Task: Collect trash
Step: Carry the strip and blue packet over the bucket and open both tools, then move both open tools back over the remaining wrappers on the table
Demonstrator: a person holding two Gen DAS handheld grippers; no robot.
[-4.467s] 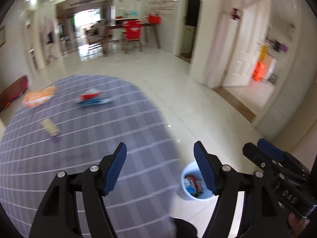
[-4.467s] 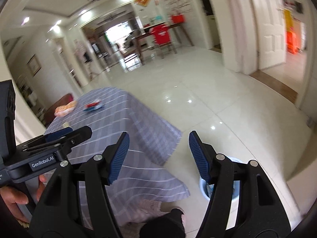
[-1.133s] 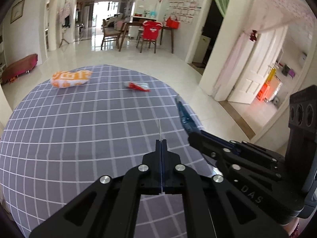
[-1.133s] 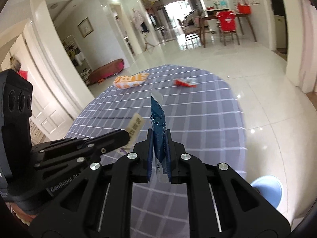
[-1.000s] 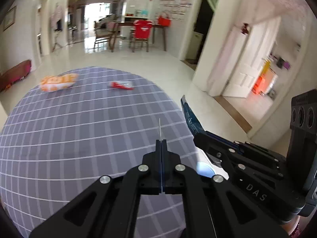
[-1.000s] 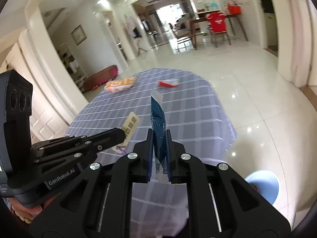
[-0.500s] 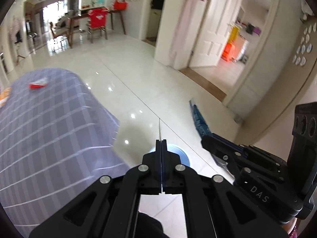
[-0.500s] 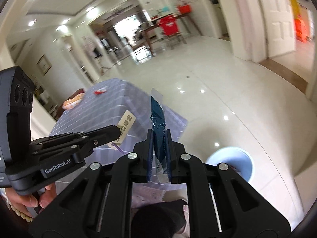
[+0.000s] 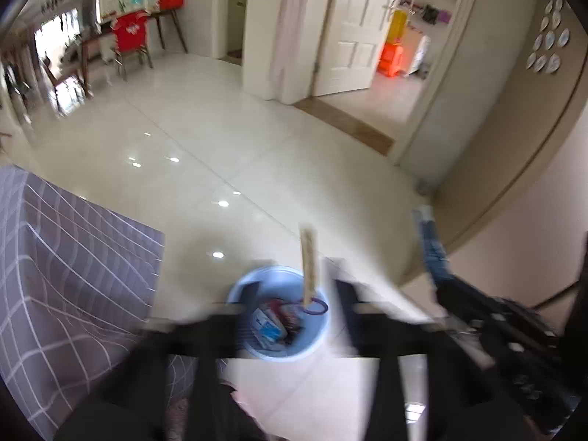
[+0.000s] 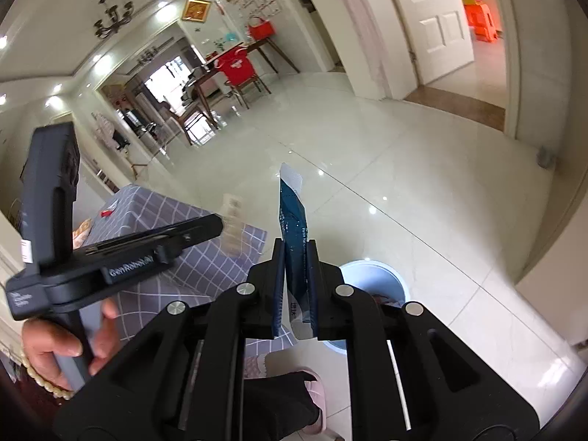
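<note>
Trash is partly collected: wrappers lie in the round blue plastic bin (image 9: pixel 279 312). Above it, a thin yellow paper strip (image 9: pixel 309 261) is let go by the just-opened left gripper (image 9: pixel 294 294). A dark blue wrapper (image 10: pixel 294 235) is pinched in the right gripper (image 10: pixel 296 286). Two wrappers are left on the grey checked tablecloth (image 10: pixel 176 268) beside the bin.

glossy pale tiled floor (image 9: pixel 228 139) is being lit, ceiling lights being mirrored in it as bright spots. grey cloth with white grid lines (image 9: pixel 66 275) is being draped over a table at the left edge, its hem hanging near the floor. chair with a red cover (image 9: pixel 129 42) is being kept beside a dark wooden table (image 10: pixel 257 48) at the far end of the room; a red bag (image 10: pixel 261 30) is being displayed just above it. white panelled door (image 9: pixel 352 25) is being held ajar, an orange object (image 9: pixel 390 57) being shown in the room beyond. chandelier (image 10: pixel 112 18) is being hung from the ceiling. round plates (image 9: pixel 549 46) are being displayed on the right wall.
</note>
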